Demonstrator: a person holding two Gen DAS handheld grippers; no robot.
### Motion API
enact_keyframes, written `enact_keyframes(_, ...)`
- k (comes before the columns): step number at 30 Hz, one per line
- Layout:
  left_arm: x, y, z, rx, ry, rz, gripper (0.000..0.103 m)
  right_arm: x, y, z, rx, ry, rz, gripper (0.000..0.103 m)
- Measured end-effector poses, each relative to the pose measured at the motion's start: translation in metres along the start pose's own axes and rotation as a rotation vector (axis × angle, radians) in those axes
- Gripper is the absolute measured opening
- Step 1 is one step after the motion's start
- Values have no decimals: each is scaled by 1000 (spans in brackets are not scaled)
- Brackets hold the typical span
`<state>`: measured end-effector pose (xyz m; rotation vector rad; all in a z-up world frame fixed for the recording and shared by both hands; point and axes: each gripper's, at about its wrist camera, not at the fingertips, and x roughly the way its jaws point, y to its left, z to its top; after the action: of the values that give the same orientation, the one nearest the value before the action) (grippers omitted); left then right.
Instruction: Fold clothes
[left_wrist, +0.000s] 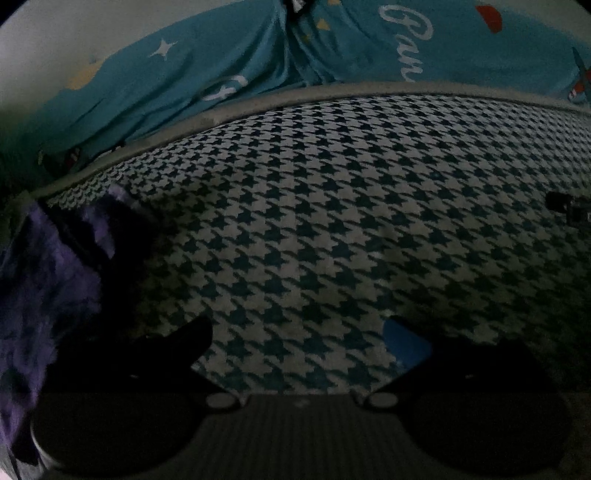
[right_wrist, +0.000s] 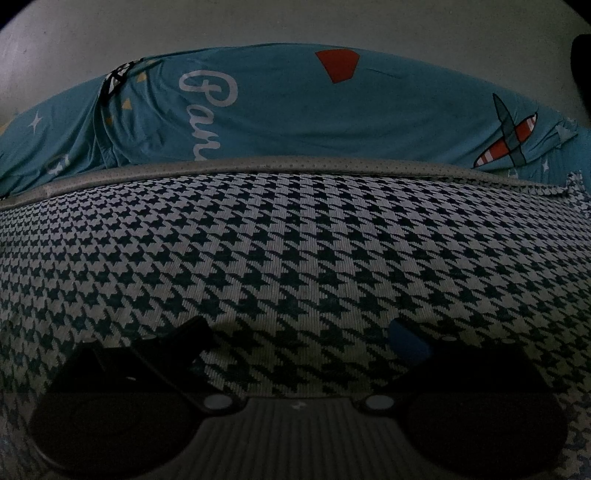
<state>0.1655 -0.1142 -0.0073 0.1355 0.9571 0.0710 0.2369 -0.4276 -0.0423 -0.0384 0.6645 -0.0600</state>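
Both of your grippers hang low over the houndstooth cloth (right_wrist: 295, 251), and neither has anything in it. The left gripper (left_wrist: 295, 339) has its fingers spread wide with only bare pattern between them, and the right gripper (right_wrist: 299, 339) is parted the same way, empty.

The cloth lies spread flat in front of you, its far side running along a grey trim (right_wrist: 280, 166) just before the teal bedding (right_wrist: 295, 110) printed with white script and a little plane. Whether that trim belongs to the cloth or to the bed under it, the views don't settle. A crumpled purple garment (left_wrist: 44, 280) sits at the left of the left view, touching the checked cloth — leave it until this piece is done.

The step in hand looks like taking hold for a fold. Bring each set of fingers down onto a real edge or corner, not the flat middle, where you would only pinch up a ridge. Keep both grips level with each other — a lopsided lift skews the crease. Close fully before lifting, since this weave looks thick enough to slip.
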Motion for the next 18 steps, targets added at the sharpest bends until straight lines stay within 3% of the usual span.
enact_keyframes(11,6,22,-2,-37,35,-24,103,1,0,0,-1,0,1,103)
enact_keyframes(18,16,28,-4,-44,59,-1,103,1,0,0,-1,0,1,103)
